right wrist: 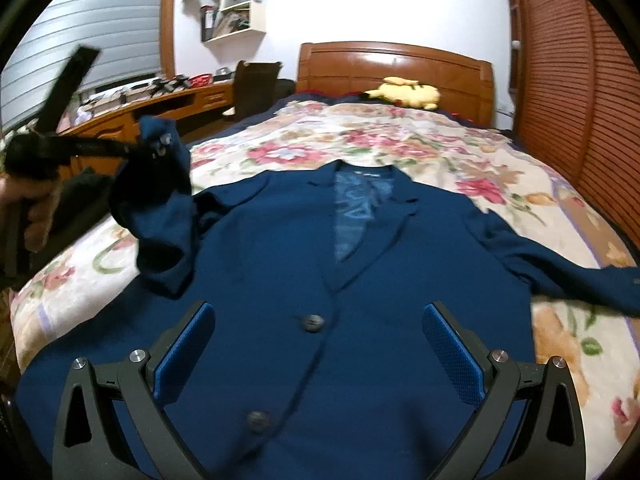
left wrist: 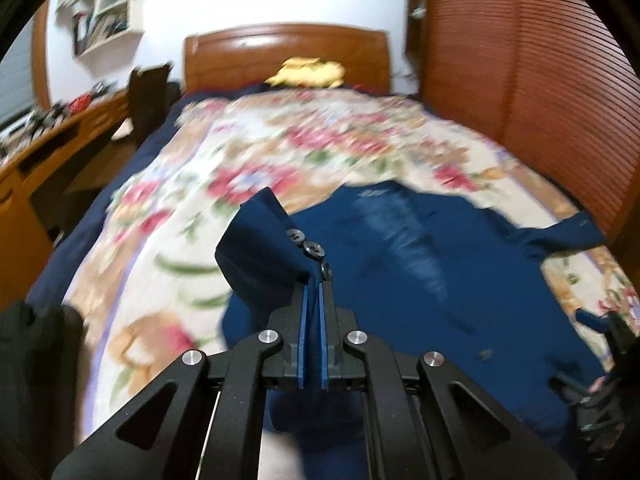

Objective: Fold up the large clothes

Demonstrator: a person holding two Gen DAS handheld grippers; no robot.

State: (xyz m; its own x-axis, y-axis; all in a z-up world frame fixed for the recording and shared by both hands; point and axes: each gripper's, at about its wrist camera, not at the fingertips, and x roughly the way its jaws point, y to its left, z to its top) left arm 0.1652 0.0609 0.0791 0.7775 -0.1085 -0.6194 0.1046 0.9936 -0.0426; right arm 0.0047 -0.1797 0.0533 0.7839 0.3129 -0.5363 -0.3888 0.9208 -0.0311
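A navy blue blazer (right wrist: 280,248) lies front up on the flowered bedspread (right wrist: 380,140), its buttons (right wrist: 313,323) down the middle. It also shows in the left wrist view (left wrist: 400,280). My left gripper (left wrist: 315,280) is shut on the cuff of the blazer's left sleeve (left wrist: 260,248) and holds it lifted above the bed; the cuff buttons (left wrist: 306,242) show beside the fingers. In the right wrist view that gripper (right wrist: 160,148) holds the raised sleeve (right wrist: 160,220). My right gripper (right wrist: 316,344) is open and empty above the blazer's lower front. The other sleeve (right wrist: 580,276) lies stretched out to the right.
A wooden headboard (right wrist: 396,64) and a yellow plush toy (right wrist: 408,94) are at the far end of the bed. A wooden desk (right wrist: 160,108) with clutter and a dark chair (right wrist: 256,88) stand to the left. Slatted wooden doors (right wrist: 568,80) run along the right.
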